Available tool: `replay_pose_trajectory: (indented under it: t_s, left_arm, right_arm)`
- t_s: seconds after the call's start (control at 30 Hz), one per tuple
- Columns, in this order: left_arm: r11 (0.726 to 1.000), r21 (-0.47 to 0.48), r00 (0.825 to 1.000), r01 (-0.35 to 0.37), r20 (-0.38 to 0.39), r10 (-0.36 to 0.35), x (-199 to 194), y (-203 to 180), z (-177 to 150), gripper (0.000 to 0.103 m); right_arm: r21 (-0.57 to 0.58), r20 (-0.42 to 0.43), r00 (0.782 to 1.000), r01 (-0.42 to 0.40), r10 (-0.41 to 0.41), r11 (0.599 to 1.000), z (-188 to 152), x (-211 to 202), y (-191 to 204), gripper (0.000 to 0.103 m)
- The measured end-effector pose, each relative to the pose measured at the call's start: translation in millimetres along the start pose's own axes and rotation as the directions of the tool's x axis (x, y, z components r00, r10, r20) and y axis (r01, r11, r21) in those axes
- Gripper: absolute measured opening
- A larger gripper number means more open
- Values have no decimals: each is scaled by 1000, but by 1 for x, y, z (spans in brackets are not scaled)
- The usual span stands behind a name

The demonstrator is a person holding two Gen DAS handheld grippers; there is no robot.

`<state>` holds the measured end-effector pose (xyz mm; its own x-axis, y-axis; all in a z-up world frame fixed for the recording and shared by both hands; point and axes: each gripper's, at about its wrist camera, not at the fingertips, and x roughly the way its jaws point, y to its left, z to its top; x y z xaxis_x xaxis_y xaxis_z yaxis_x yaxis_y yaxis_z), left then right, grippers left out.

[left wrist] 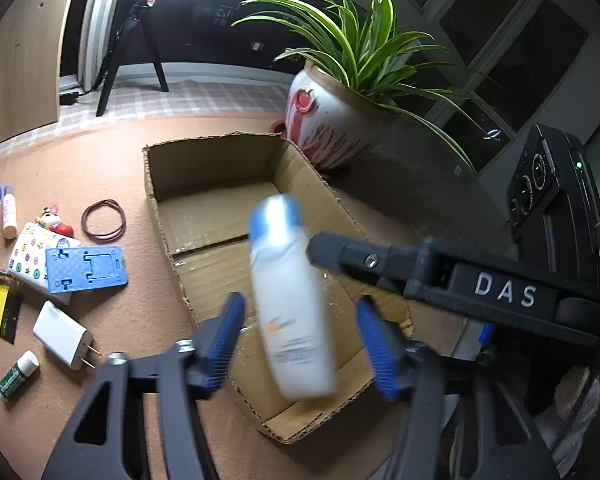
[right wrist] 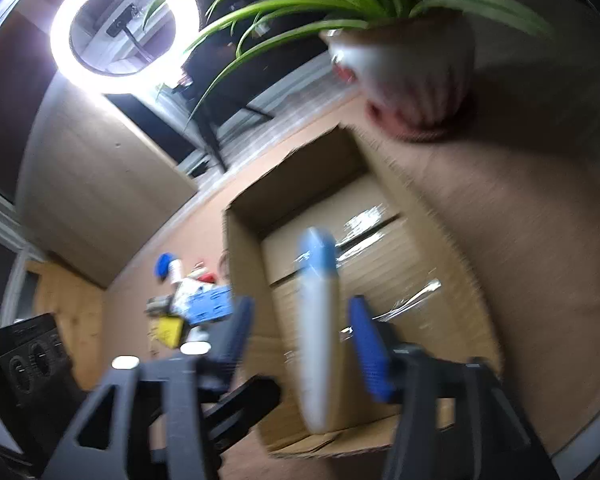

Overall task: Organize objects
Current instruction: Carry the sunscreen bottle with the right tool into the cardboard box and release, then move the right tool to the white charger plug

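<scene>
A white bottle with a blue cap (left wrist: 290, 296) hangs blurred above the open cardboard box (left wrist: 204, 168), cap end tilted away and free of any grip. The box is brown, flaps cut off, its taped floor bare. Left of it lie small items, among them a blue plastic plate (left wrist: 86, 269) and a white charger (left wrist: 63, 334).

Left claw (left wrist: 300, 340) angled steeply downward, blue-padded fingers (left wrist: 224, 332) spread apart, pads pressing on nothing. Right claw (right wrist: 304, 344) pitched down likewise, fingers (right wrist: 370, 354) parted, gripping nothing; its black body reaches in beside the left claw.
</scene>
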<state>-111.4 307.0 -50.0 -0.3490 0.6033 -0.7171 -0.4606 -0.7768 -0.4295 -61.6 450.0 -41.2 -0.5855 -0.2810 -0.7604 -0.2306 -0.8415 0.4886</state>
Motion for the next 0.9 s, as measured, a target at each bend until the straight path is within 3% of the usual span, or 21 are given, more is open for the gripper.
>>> replay_pose_trajectory:
  t_s: [0.33,0.53,0.9]
  left_arm:
    - [998,-18,999,-54,8,54,-22,25,-8,65]
    - [994,-40,995,-101,11,101,-45,51,-25,65]
    - [973,-169,987,-158,-9,159,-74,118,-57,64]
  right_arm:
    - [-95,6,1000,5,-5,995,-6,0,18,58]
    - [-144,-14,999,-45,44,989,-15,3,40,58]
    - [-260,-171,978,-165,123,951,-34,49,100,57]
